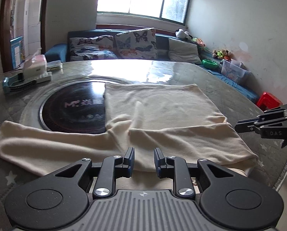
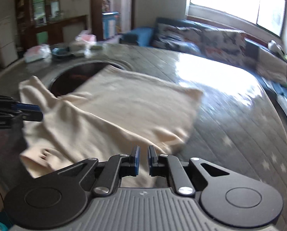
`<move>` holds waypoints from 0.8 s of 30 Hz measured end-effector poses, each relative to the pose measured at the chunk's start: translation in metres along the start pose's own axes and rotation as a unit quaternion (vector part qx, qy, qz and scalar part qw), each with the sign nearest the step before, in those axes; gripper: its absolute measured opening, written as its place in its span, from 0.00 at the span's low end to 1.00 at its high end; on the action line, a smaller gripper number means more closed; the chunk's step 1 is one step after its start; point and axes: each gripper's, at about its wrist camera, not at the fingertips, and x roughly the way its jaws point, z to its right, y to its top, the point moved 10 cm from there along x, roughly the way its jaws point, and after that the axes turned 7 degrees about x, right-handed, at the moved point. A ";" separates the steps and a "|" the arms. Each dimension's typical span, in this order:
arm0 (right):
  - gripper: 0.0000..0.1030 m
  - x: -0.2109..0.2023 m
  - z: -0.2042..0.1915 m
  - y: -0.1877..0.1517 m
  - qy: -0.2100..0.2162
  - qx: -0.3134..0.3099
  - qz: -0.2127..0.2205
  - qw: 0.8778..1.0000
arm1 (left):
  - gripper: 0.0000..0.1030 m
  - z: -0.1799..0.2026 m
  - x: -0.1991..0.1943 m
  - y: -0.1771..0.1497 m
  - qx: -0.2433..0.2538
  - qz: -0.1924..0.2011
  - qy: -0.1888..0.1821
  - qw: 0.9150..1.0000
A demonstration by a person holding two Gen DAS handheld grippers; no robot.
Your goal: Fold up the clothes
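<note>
A cream garment [image 1: 158,111] lies spread on the round table, partly folded, with one sleeve [image 1: 37,144] stretched out to the left; it also shows in the right wrist view [image 2: 124,105]. My left gripper [image 1: 144,160] is open and empty just above the garment's near edge. My right gripper [image 2: 143,161] is open with a narrow gap and empty, over the garment's near right part; it shows at the right edge of the left wrist view [image 1: 239,128]. The left gripper's fingers [image 2: 28,111] reach in at the left of the right wrist view.
The table [image 1: 230,88] has a grey quilted star cover under glossy plastic and a black round hotplate [image 1: 74,109] partly under the garment. Boxes and a tissue pack [image 1: 33,69] sit at the far left. A sofa with butterfly cushions [image 1: 135,42] stands behind. A red stool [image 1: 268,100] is at right.
</note>
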 end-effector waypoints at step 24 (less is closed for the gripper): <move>0.08 0.025 -0.002 0.010 0.010 -0.025 0.016 1.000 | 0.23 -0.004 0.047 0.012 -0.017 -0.026 0.016 0.999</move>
